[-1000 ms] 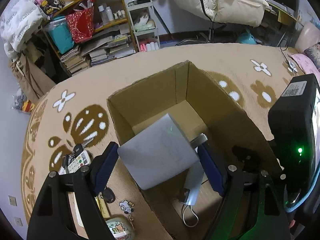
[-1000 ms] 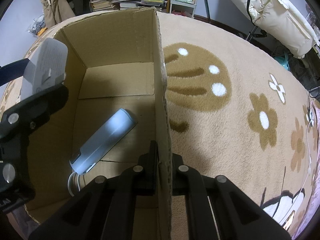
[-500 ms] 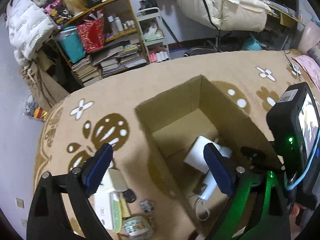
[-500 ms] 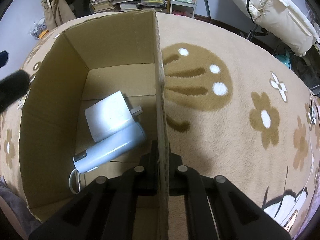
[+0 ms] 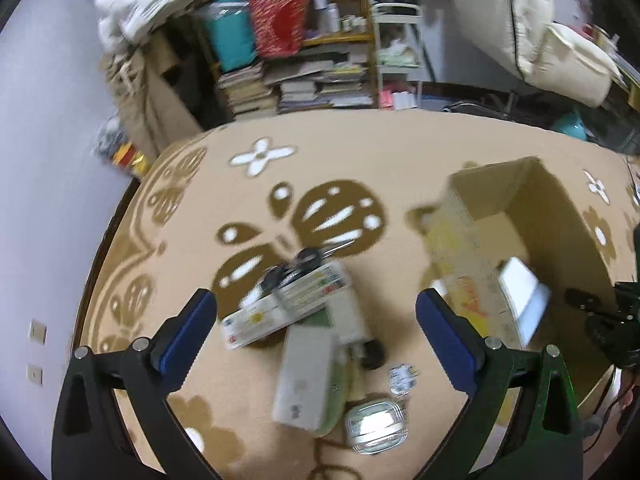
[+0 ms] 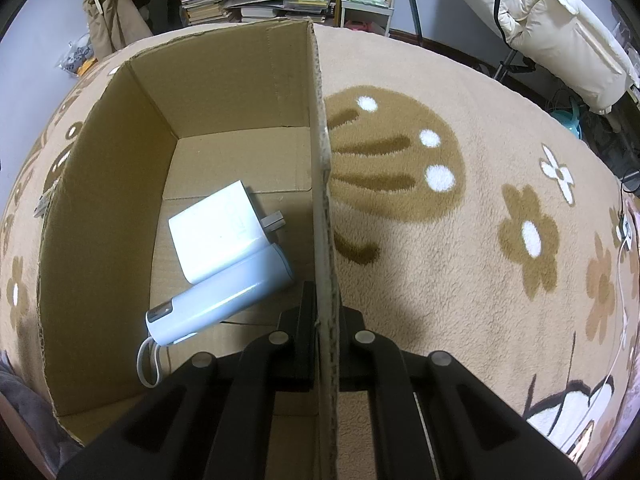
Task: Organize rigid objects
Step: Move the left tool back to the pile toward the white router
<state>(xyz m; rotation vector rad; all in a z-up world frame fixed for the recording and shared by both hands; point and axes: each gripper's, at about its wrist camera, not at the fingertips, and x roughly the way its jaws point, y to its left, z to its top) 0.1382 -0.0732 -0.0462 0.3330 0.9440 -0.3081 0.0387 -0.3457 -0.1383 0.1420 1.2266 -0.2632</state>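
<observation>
Two items lie boxed, white charger (image 6: 218,232) and power bank (image 6: 218,300); right tongs (image 6: 322,312) pinch the box wall (image 6: 320,160), while wide, empty left tongs (image 5: 316,320) face the unsorted pile (image 5: 304,320) ahead.

The left wrist view looked down over the carpet (image 5: 400,152); the right sat close against the cardboard box (image 6: 224,88), which both views shared.

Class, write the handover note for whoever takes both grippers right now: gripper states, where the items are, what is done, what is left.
Left gripper: open, empty, above the pile on the rug.
Right gripper: shut on the cardboard box wall, steadying it.
Done: white charger and pale blue power bank lie in the box, touching.
Left: remote control, white flat box, clear tin, keys and small bits beside the box. The pile is blurred.
</observation>
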